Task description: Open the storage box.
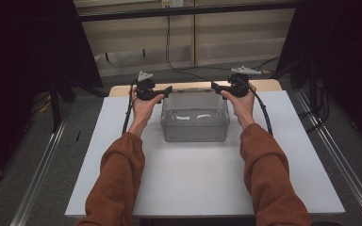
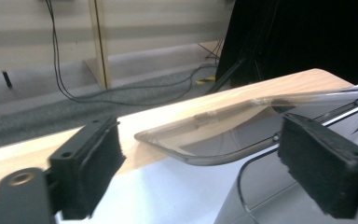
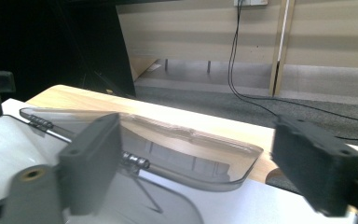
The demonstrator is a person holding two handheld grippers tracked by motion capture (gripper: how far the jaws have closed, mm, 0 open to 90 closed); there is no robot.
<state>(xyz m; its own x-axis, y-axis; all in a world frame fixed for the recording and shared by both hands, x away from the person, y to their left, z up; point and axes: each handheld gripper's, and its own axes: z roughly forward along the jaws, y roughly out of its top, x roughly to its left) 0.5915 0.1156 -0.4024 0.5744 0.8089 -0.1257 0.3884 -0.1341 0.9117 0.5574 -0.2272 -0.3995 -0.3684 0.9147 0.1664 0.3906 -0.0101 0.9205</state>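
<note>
Both tools wide open, left tool and right tool flanking far corners of clear bin at table centre, open lid hinged along far edge, long axis left-right, between jaws, equally near both.

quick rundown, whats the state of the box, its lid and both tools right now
clear box: upright on the white table, open.
lid: swung back on its hinge, tilted over the far edge, not gripped.
left tool: open, jaws either side of the lid's corner, not touching.
right tool: open, jaws apart in front of the lid's other corner.
</note>
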